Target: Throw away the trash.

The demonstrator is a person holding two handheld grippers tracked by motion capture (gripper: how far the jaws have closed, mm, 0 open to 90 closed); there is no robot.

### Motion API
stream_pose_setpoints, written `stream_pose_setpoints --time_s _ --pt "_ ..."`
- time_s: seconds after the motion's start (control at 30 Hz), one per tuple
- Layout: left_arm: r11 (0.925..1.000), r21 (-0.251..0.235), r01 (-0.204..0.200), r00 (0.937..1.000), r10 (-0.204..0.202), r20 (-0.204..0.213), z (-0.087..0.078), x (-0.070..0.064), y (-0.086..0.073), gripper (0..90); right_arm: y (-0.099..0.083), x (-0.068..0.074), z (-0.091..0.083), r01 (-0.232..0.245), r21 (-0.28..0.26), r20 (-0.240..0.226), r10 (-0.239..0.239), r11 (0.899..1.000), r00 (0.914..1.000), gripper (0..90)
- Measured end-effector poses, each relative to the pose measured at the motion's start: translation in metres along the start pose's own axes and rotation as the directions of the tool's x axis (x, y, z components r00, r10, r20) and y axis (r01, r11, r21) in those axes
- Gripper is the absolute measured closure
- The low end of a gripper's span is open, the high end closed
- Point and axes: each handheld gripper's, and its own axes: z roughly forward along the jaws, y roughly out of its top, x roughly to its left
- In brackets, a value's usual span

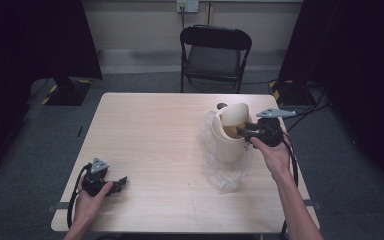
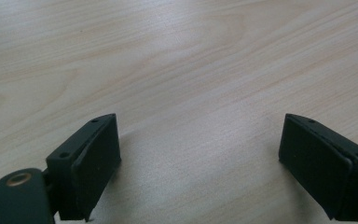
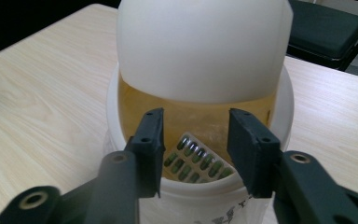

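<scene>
A white bin stands on the right half of the table, its swing lid tipped up. In the right gripper view the lid rises over the yellowish inside of the bin. A blister pack of green capsules leans inside, below the rim. My right gripper hovers at the bin's mouth with its jaws apart and nothing pinched; from above the right gripper reaches in from the right. My left gripper rests low at the table's front left, and the left gripper is open over bare wood.
Crumpled clear plastic lies around and in front of the bin. The wooden table has a black folding chair behind it. Cables trail on the floor at the right, and dark curtains flank the room.
</scene>
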Motion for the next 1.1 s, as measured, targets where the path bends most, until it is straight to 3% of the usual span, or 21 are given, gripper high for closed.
stream_pose_setpoints --time_s 0.17,0.33,0.8,1.1 --pt "1.0000 0.000 0.000 1.0000 0.000 0.000 0.000 0.000 0.000 12.1 0.000 -0.001 -0.005 -0.029 -0.023 0.002 0.029 0.999 0.9996 33.2" --pt "1.0000 0.000 0.000 1.0000 0.000 0.000 0.000 0.000 0.000 12.0 -0.007 -0.004 -0.012 -0.054 -0.028 0.008 0.055 0.998 0.9985 22.7" --pt "1.0000 0.003 -0.003 1.0000 0.003 -0.007 -0.001 0.000 0.000 12.1 -0.037 -0.011 -0.034 -0.089 -0.032 0.023 0.090 0.996 0.9957 15.6" --pt "1.0000 -0.001 0.006 1.0000 -0.006 -0.002 -0.001 -0.001 -0.001 12.1 -0.071 -0.013 -0.050 -0.109 -0.024 0.046 0.110 0.994 0.9928 14.4"
